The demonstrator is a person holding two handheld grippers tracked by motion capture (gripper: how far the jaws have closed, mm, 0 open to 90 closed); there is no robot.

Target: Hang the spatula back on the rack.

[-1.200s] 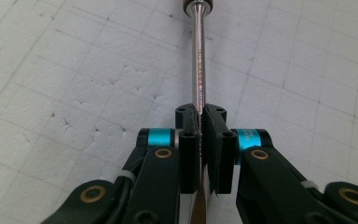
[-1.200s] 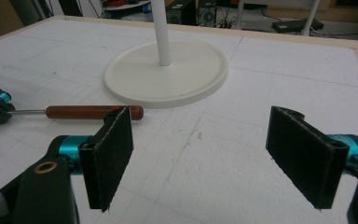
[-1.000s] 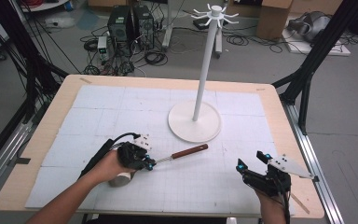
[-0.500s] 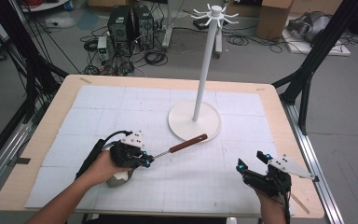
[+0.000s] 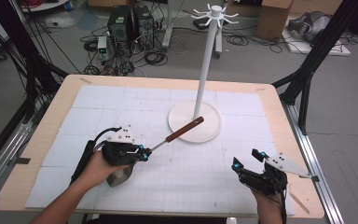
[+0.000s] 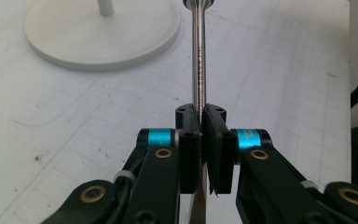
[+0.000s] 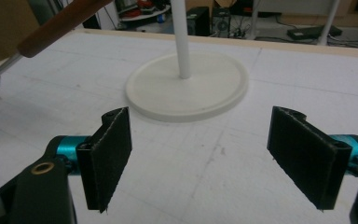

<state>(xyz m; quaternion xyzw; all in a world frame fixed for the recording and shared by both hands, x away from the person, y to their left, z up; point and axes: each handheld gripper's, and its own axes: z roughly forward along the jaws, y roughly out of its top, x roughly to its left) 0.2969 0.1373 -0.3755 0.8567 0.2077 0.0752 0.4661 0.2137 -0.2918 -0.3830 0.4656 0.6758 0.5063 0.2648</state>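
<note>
A utensil with a thin steel shaft point(image 6: 198, 56) and a brown wooden handle point(image 5: 184, 129) is held off the table, and my left gripper point(image 5: 145, 153) is shut on that shaft. Its metal head point(image 5: 119, 176) hangs under the person's left hand. The handle slants up and to the right, over the near rim of the white stand's round base point(image 5: 195, 122). In the left gripper view the pads point(image 6: 190, 151) pinch the shaft. My right gripper point(image 5: 248, 158) sits near the front right of the table, open, with nothing between its pads point(image 7: 109, 154). The wooden handle point(image 7: 58, 23) appears at the upper left of the right gripper view.
The white stand's pole point(image 5: 204, 70) rises from the base to a ring of hooks point(image 5: 213, 11) at the top. A white gridded mat point(image 5: 121, 107) covers the wooden table point(image 5: 51, 109). Black frame posts point(image 5: 307, 74) flank the table, and computers and cables lie on the floor behind.
My left gripper has risen and shifted a little, lifting the utensil; its wooden handle now points higher, over the stand's base. The right gripper has stayed where it was.
</note>
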